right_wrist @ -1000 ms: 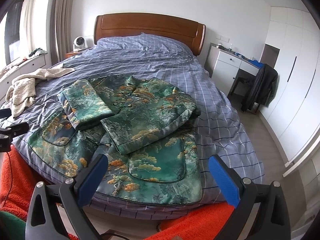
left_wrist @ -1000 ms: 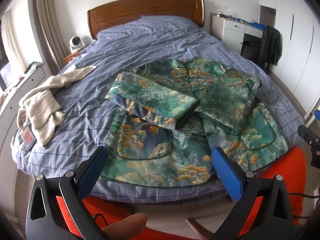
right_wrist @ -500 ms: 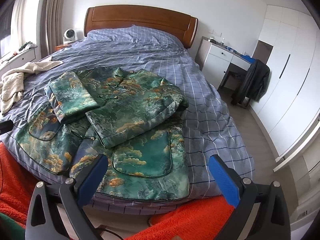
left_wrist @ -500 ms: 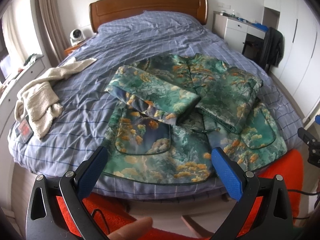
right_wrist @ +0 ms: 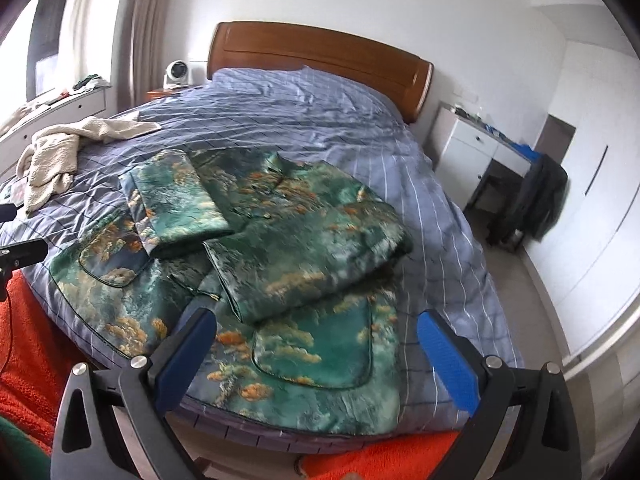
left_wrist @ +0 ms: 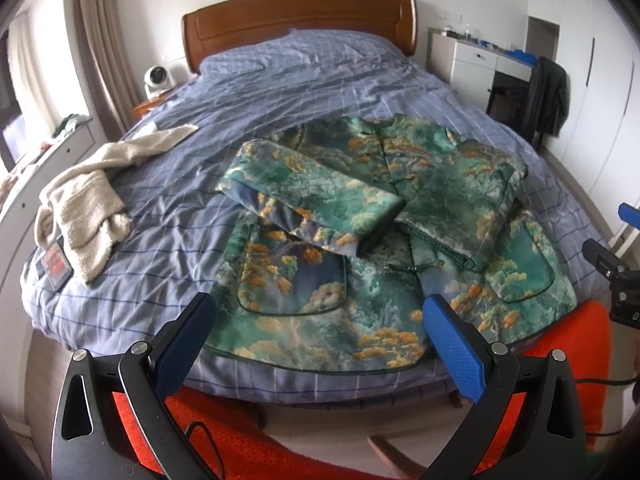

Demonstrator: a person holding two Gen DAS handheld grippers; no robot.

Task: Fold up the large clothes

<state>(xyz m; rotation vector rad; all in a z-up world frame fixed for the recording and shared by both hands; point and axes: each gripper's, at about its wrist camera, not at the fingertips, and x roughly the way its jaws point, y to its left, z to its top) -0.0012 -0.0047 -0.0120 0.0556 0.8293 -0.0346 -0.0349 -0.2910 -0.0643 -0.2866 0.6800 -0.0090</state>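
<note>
Lying on the blue checked bed (left_wrist: 304,92), sleeves folded inward: green brocade jacket with orange cloud pattern (left_wrist: 360,216). Hovering above its hem, released and empty: left gripper (left_wrist: 318,334), right gripper (right_wrist: 316,346).

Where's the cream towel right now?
The cream towel lies crumpled on the bed's left side in both views, left of the green jacket and apart from it.
</note>
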